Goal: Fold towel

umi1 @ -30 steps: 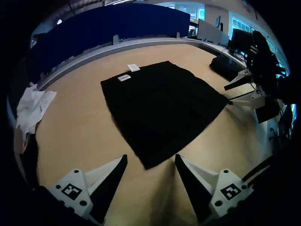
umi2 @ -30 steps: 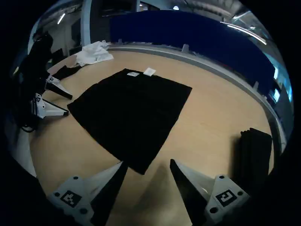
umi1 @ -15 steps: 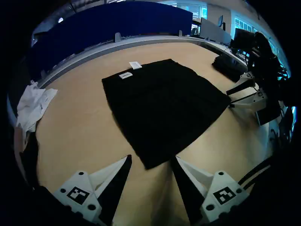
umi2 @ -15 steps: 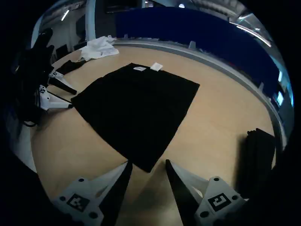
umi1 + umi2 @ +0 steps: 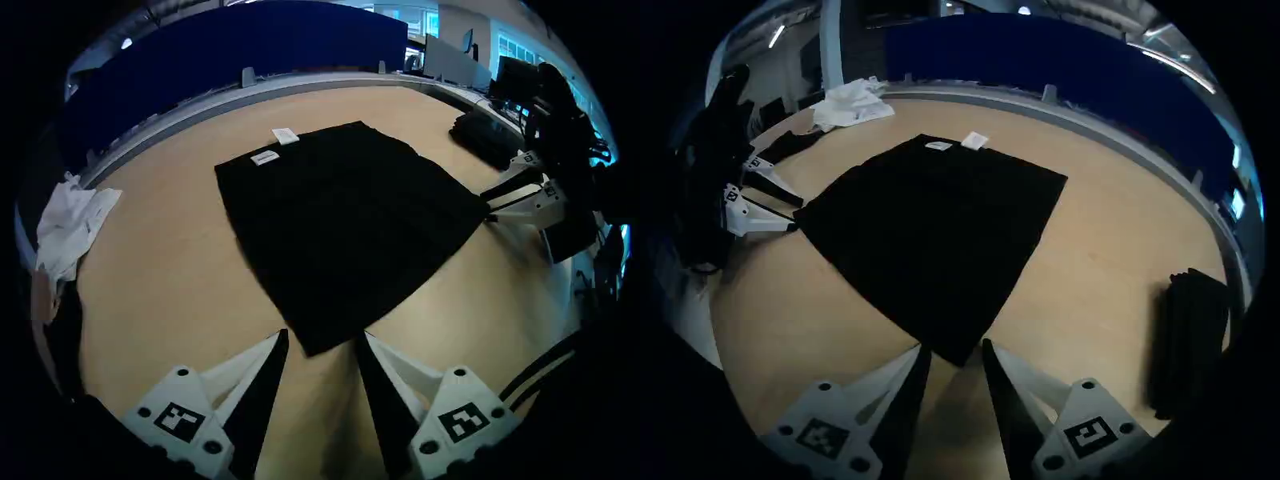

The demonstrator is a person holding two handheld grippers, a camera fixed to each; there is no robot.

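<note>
the black towel lies spread flat on the pale wooden worktop, set cornerwise to both cameras. in the left gripper view its nearest corner points straight back at the left tool and lies in the gap between the tips. the fingers stand apart with a narrow gap between them, and i cannot tell whether they touch the cloth.

in the right gripper view another corner points at the right tool in the same way. that tool is also spread, its gap narrower, with the corner lying between the tips. the two tools sit at neighbouring corners, along one edge. the sides look about equal through the fisheye, so i cannot tell which way the long axis runs.

two small white labels sit at the far edge, near the corner farthest from the left tool. any writing on them is too small to read. each finger carries a square black-and-white marker.

a crumpled white cloth lies well apart at the worktop's edge, and a dark folded stack lies off on the other side.
</note>
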